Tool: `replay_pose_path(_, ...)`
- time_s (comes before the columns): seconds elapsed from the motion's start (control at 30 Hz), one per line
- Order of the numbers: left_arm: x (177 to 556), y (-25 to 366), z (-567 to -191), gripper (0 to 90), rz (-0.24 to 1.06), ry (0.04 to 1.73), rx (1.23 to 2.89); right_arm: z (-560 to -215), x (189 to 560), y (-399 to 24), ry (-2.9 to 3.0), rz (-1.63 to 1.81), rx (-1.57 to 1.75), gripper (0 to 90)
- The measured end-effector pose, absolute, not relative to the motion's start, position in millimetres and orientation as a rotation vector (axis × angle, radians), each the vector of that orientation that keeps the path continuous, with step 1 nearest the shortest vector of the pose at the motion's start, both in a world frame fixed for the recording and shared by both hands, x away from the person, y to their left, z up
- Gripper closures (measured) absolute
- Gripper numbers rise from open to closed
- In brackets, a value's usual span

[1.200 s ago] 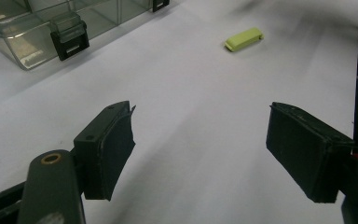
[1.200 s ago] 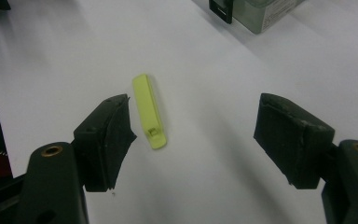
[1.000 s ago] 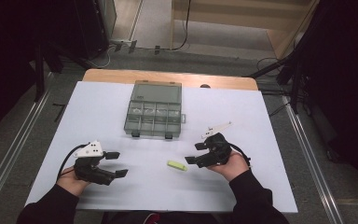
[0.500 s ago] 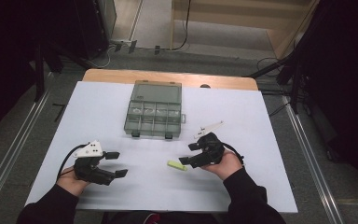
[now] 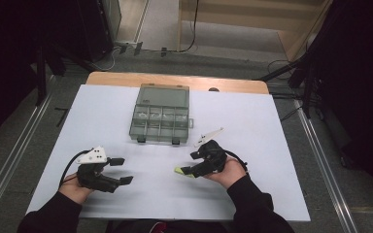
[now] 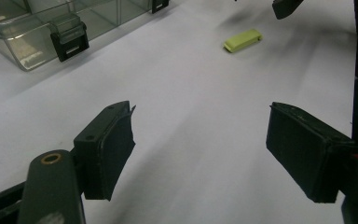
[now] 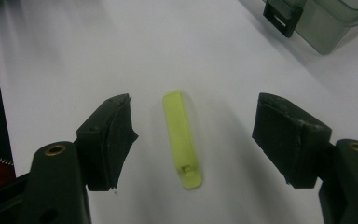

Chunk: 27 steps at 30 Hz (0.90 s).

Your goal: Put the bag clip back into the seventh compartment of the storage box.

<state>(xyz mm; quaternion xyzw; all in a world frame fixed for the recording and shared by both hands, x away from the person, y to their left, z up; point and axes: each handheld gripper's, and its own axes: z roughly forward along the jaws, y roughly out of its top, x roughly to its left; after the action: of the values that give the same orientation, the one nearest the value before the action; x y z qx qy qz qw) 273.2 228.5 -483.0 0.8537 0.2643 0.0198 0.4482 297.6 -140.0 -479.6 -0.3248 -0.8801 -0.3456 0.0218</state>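
Observation:
A small yellow-green flat bar (image 7: 182, 137) lies on the white table sheet, also seen as the bar (image 5: 180, 171) and the bar (image 6: 243, 40). My right gripper (image 7: 196, 137) is open, one jaw on each side of the bar, not touching it. In the high view the right gripper (image 5: 192, 164) sits just right of the bar. My left gripper (image 5: 121, 171) rests at the front left, open with nothing between its jaws. A clear compartment box (image 5: 161, 120) stands open at the middle back.
The box's black latches (image 6: 68, 41) face the front edge. A white plate of the right gripper (image 5: 209, 136) sticks out toward the box. The wooden table edge (image 5: 175, 80) runs along the back, with metal rails (image 5: 320, 160) on both sides.
My right gripper has slid left and slightly forward until its open jaws straddle the yellow-green bar. The left gripper has stayed in place.

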Motion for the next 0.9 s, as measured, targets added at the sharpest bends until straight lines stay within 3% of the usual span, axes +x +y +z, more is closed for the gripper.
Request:
replay_pose_path(0.6, 272.7, 228.7, -482.4, 22.4, 0.045, 0.648, 2.113, -491.4, 289.9, -128.7, -2.778, -0.987, -0.98, 33.0)
replay_pose_path(0.9, 272.7, 228.7, -482.5, 22.4, 0.045, 0.648, 2.111, -496.9, 287.4, -124.4, -2.809, -0.948, -0.972, 42.5)
